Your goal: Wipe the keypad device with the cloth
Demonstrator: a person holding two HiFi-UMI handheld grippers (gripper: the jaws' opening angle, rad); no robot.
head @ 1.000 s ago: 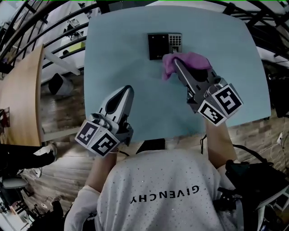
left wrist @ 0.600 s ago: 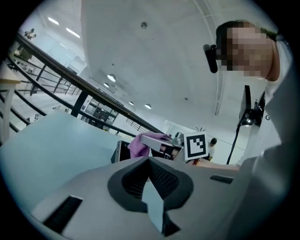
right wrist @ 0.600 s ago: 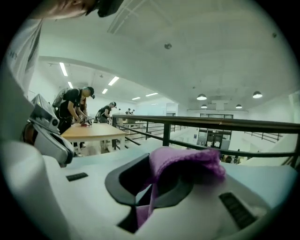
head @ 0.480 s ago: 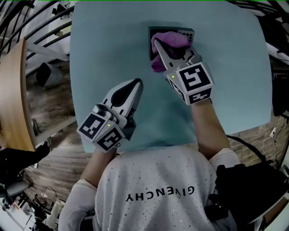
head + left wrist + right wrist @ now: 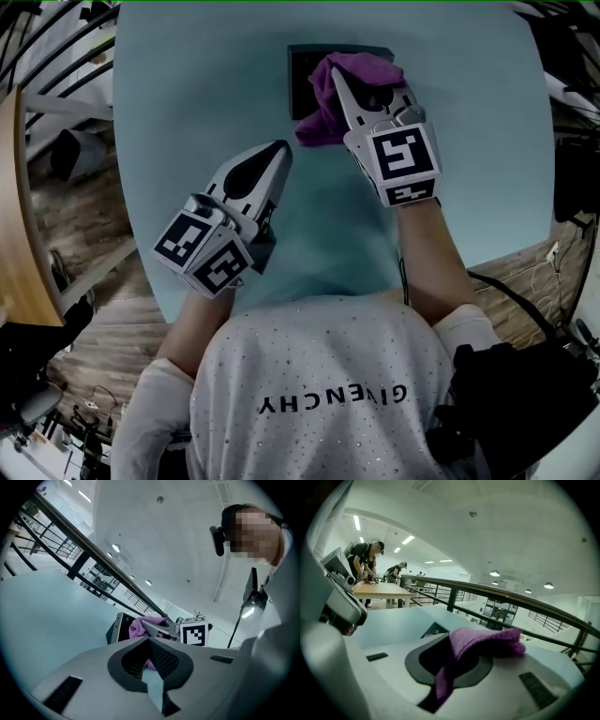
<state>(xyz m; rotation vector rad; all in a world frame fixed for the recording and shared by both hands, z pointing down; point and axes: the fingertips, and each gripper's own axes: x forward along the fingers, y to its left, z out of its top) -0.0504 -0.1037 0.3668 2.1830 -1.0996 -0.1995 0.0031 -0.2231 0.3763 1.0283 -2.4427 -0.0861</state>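
Now, on the left side, the left tongs (image 5: pixel 279 150) are held low over the big pale blue worktop (image 5: pixel 178 103). They point up toward the far edge. They are clenched and have nothing in them. In the left gripper view the two tips (image 5: pixel 149 640) come together, with only a thin strip of worktop showing behind them. These tongs are well apart from the thing being cleaned and are not helping.

Next comes the small, flat, dark keypad device (image 5: pixel 304 77). It lies near the far edge of the worktop. Only its dark left part can be seen in the head view. The side with the keys is hidden.

It is hidden by the soft purple cloth (image 5: pixel 367 69). The cloth lies bunched on top of the device, and one lump hangs off the near edge onto the worktop.

On the right, the right tongs (image 5: pixel 336 75) are squeezed tight on that cloth. The right gripper view shows the purple cloth (image 5: pixel 485 641) pinched between the tips, with a fold draped over the top.

So the wiping looks to be under way, with the cloth pressed on the device. The bare left part may need a rub too. I cannot tell which parts are clean yet. After that, the cloth has to come off.
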